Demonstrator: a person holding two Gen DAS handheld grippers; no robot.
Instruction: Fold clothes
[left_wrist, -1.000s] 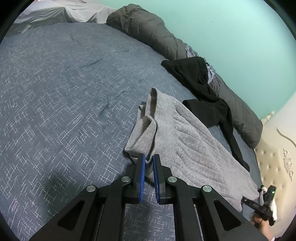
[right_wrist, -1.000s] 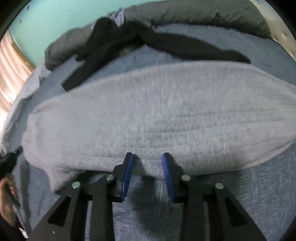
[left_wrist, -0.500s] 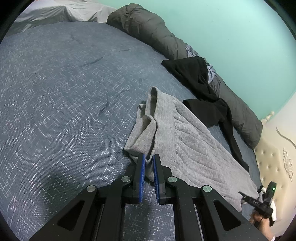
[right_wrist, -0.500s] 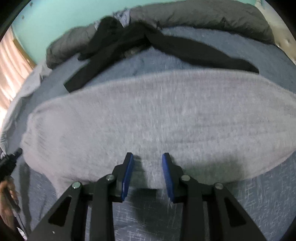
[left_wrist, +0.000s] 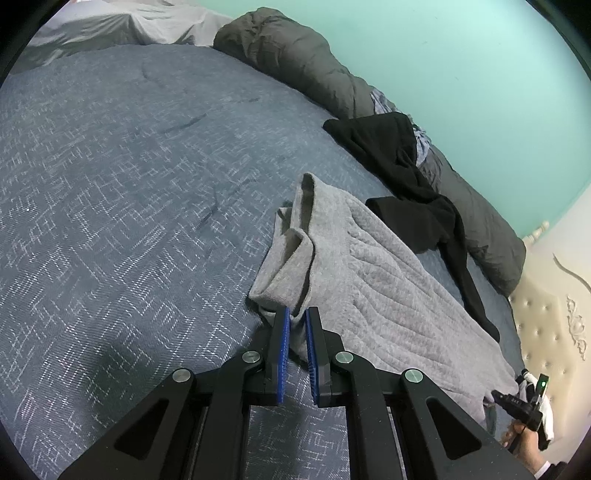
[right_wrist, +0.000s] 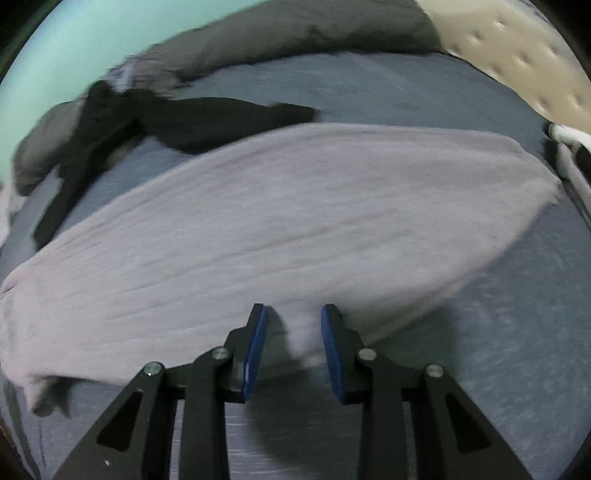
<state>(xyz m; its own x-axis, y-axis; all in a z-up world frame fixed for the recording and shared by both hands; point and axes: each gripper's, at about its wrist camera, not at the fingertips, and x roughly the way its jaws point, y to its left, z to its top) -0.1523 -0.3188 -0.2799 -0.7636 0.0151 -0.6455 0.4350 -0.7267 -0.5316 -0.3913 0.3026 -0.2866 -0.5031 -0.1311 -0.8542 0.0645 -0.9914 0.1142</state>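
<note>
1. Shifted sideways along the near edge of the grey garment (right_wrist: 280, 221) since the earlier frame: right hand-held gripper (right_wrist: 293, 347), view now blurred; jaws just been closing a little, grey hem between the blue pads, contact unclear.
2. Unmoved: left hand-held gripper (left_wrist: 297, 339), nearly closed, pinching the garment's bunched corner (left_wrist: 288, 280).
3. Spread flat on the blue-grey bed (left_wrist: 110, 184), black clothing (left_wrist: 402, 166) just beyond, partly on the dark duvet roll (left_wrist: 306, 62).
</note>
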